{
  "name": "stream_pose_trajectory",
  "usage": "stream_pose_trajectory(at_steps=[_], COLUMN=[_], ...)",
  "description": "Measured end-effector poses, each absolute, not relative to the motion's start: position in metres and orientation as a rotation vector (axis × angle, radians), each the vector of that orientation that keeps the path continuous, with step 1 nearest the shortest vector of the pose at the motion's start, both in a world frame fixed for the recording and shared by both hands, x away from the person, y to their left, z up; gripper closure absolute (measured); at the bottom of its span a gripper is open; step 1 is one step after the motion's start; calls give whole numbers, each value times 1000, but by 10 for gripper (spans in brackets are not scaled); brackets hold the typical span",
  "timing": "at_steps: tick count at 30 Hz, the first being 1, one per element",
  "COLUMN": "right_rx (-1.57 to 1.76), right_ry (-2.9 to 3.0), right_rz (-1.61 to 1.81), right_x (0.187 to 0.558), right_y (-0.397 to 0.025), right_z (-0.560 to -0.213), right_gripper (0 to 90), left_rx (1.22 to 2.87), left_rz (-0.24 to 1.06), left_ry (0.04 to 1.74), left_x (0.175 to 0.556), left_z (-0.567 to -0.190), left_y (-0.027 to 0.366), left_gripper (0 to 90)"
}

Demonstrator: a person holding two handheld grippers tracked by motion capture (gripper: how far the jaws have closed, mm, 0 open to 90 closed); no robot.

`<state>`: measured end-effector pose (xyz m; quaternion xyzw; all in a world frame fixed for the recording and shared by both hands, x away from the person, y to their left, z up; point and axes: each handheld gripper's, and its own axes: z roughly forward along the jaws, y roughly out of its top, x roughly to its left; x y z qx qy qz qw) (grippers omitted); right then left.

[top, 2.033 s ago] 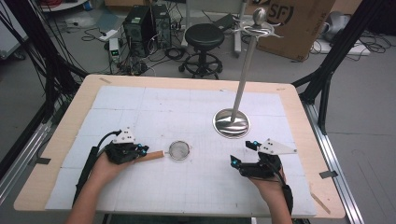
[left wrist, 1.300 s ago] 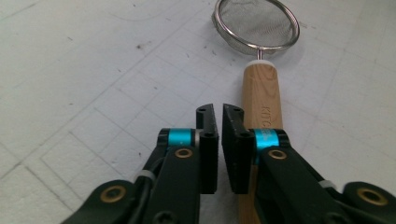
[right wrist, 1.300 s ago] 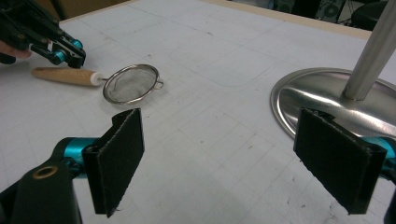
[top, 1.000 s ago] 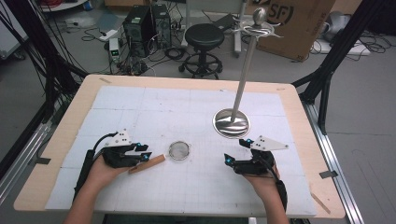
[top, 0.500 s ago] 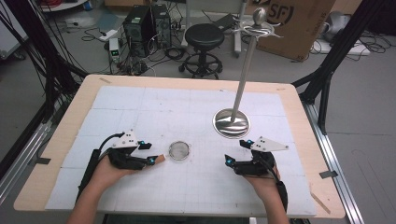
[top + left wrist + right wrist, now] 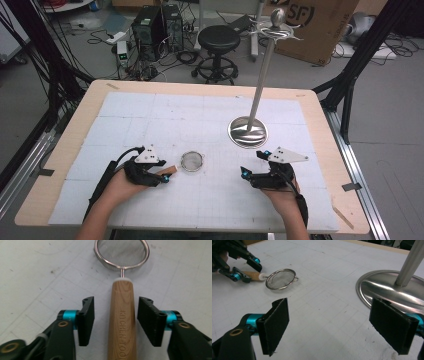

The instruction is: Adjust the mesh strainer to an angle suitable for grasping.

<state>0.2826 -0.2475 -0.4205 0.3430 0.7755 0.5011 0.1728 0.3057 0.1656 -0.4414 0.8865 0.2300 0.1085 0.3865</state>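
Left claw [image 6: 115, 322] sits spread, one jaw on each side of the wooden handle [image 6: 122, 322] with a clear gap both ways, so nothing is pinched. One strainer [image 6: 192, 161] on the tabletop [image 6: 90, 125], just one, lying flat on the white gridded mat [image 6: 200, 115] near the front edge, left of centre. In the left gripper view its long axis runs straight along the claw: handle toward the camera, a short wire neck, then the round mesh bowl [image 6: 121, 251] pointing away. From the high view that axis lies nearly across the tabletop, handle end at the person's left hand [image 6: 120, 185], bowl end toward the middle. Over to the right claw [image 6: 339, 325], also spread wide, jaws well apart over bare mat and holding nothing; from the high view it rests near the front edge, right of centre, in the right hand [image 6: 280, 192]. Two claws, then, both gaping. Just beyond the right claw stands one metal stand [image 6: 260, 75], its round shiny base [image 6: 387, 290] flat on the mat, its single pole rising upright to a ball top. Strainer and stand sit well apart.
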Motion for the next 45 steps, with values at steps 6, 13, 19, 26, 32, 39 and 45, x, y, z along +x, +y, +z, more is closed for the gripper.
stream_pose_trajectory(at_steps=[6,13,19,26,32,39,45], right_rx=[973,974,977,970,977,964,959], right_ry=[2208,2209,2211,2210,2214,2215,2196], right_rz=[1417,1418,1418,1417,1416,1431,1453], right_x=[283,282,282,282,281,285,293], right_y=[-246,-246,-245,-246,-245,-244,-241], right_z=[-421,-421,-421,-421,-422,-421,-417], right_gripper=[152,152,152,152,152,152,152], left_rx=[2269,2271,2287,2282,2282,2280,2274], left_rz=[273,247,216,198,181,169,167], left_ry=[542,510,430,366,379,404,428], left_x=[304,302,296,289,290,289,284], left_z=[-440,-440,-440,-441,-441,-442,-442], left_y=[165,162,145,126,126,137,152], left_gripper=[673,675,675,674,613,559,549])
